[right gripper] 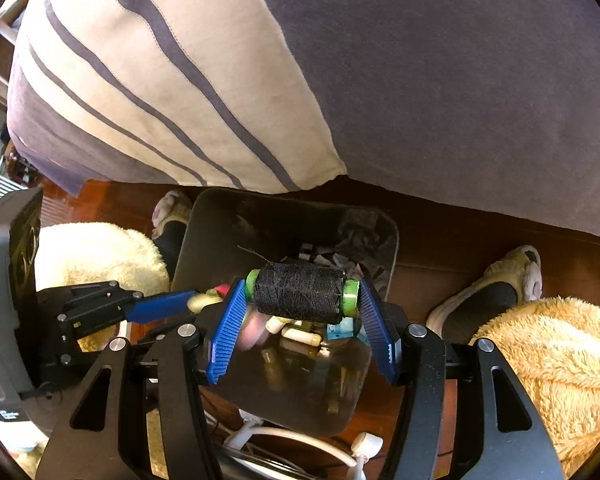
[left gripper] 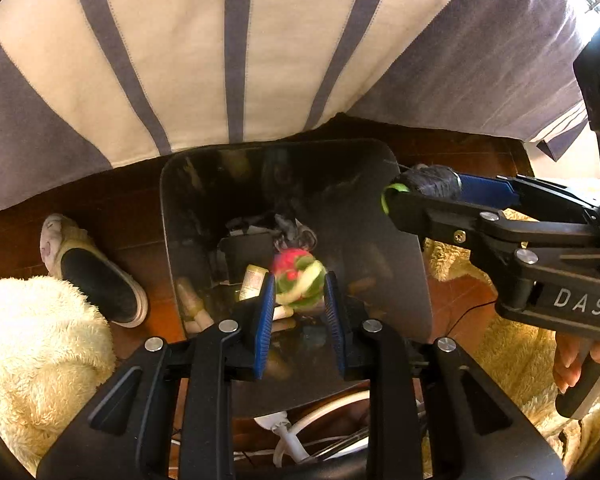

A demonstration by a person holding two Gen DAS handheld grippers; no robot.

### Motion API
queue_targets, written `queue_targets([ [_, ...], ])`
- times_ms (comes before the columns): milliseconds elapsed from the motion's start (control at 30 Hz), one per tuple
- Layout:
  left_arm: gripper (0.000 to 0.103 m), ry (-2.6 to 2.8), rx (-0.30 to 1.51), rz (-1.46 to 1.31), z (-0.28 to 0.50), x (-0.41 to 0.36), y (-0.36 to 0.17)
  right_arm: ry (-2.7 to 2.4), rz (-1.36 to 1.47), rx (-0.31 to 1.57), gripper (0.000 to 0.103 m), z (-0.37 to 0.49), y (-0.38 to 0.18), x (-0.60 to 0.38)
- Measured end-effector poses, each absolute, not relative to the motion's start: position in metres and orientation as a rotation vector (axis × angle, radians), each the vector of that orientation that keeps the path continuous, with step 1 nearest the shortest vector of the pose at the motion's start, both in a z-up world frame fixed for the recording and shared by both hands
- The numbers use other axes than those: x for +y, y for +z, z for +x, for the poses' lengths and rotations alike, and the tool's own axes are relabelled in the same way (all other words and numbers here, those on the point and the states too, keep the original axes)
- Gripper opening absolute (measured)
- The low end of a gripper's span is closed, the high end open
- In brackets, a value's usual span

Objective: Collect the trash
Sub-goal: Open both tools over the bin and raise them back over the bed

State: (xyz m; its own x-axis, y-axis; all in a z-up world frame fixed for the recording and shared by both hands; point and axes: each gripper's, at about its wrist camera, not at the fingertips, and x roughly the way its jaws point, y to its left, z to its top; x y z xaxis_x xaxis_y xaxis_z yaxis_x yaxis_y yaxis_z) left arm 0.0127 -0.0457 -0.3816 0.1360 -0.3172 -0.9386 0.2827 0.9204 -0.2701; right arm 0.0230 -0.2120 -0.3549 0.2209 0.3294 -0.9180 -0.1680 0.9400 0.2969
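Hovering over the dark bin (left gripper: 384,248), the left hand-held gripper (left gripper: 299,300) is spread around a blurred red-green ball (left gripper: 298,280) – the right hand-held gripper (right gripper: 302,310) pinches a black thread spool (right gripper: 300,292); slippers (left gripper: 92,268) flank it.

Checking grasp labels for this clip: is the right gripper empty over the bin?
No. The right gripper is shut on a spool of black thread, pinched end to end between its blue pads above the dark trash bin.
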Motion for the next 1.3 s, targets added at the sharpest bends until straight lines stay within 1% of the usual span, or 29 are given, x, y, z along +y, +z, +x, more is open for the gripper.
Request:
queue_targets([
  [33, 0.025, -0.426, 1.37, -0.025, 0.013, -0.045, -0.382, 0.346, 0.143, 1.307, 0.06, 0.023, -0.355, -0.211],
  [67, 0.028, -0.42, 1.372, -0.022, 0.013, -0.045, -0.381, 0.344, 0.144, 1.306, 0.068, 0.024, -0.354, -0.211],
  [100, 0.032, -0.412, 1.368, -0.023, 0.012, -0.044, -0.379, 0.338, 0.147, 1.299, 0.07, 0.024, -0.352, -0.212],
  [133, 0.033, -0.404, 1.365, -0.022, 0.013, -0.043, -0.378, 0.333, 0.149, 1.292, 0.073, 0.024, -0.35, -0.213],
  [167, 0.034, -0.396, 1.362, -0.022, 0.013, -0.042, -0.376, 0.329, 0.148, 1.287, 0.073, 0.024, -0.348, -0.213],
  [233, 0.044, -0.376, 1.351, -0.028, 0.013, -0.038, -0.371, 0.319, 0.154, 1.266, 0.075, 0.024, -0.34, -0.217],
  [300, 0.057, -0.364, 1.333, -0.026, 0.012, -0.035, -0.363, 0.313, 0.168, 1.239, 0.079, 0.022, -0.331, -0.224],
  [333, 0.059, -0.359, 1.321, -0.026, 0.011, -0.033, -0.358, 0.307, 0.169, 1.222, 0.083, 0.021, -0.325, -0.226],
  [367, 0.065, -0.355, 1.31, -0.026, 0.011, -0.032, -0.354, 0.297, 0.165, 1.201, 0.086, 0.02, -0.318, -0.229],
  [400, 0.07, -0.352, 1.292, -0.026, 0.009, -0.031, -0.347, 0.29, 0.162, 1.187, 0.087, 0.019, -0.314, -0.23],
  [500, 0.079, -0.346, 1.246, -0.027, 0.007, -0.028, -0.328, 0.282, 0.163, 1.129, 0.088, 0.016, -0.293, -0.237],
  [567, 0.081, -0.342, 1.212, -0.022, 0.006, -0.027, -0.313, 0.272, 0.16, 1.084, 0.092, 0.014, -0.278, -0.242],
  [800, 0.088, -0.335, 1.055, -0.001, 0.006, -0.023, -0.244, 0.241, 0.137, 0.882, 0.093, 0.005, -0.206, -0.264],
  [867, 0.088, -0.338, 1.022, 0.003, 0.009, -0.023, -0.227, 0.229, 0.129, 0.821, 0.097, 0.004, -0.183, -0.27],
  [967, 0.089, -0.337, 0.967, 0.001, 0.018, -0.021, -0.196, 0.209, 0.127, 0.757, 0.098, 0.008, -0.159, -0.277],
  [1100, 0.09, -0.325, 0.903, 0.01, 0.032, -0.02, -0.165, 0.19, 0.099, 0.706, 0.099, 0.021, -0.138, -0.283],
  [1300, 0.092, -0.303, 0.832, 0.041, 0.065, -0.021, -0.128, 0.156, 0.069, 0.678, 0.099, 0.057, -0.118, -0.294],
])
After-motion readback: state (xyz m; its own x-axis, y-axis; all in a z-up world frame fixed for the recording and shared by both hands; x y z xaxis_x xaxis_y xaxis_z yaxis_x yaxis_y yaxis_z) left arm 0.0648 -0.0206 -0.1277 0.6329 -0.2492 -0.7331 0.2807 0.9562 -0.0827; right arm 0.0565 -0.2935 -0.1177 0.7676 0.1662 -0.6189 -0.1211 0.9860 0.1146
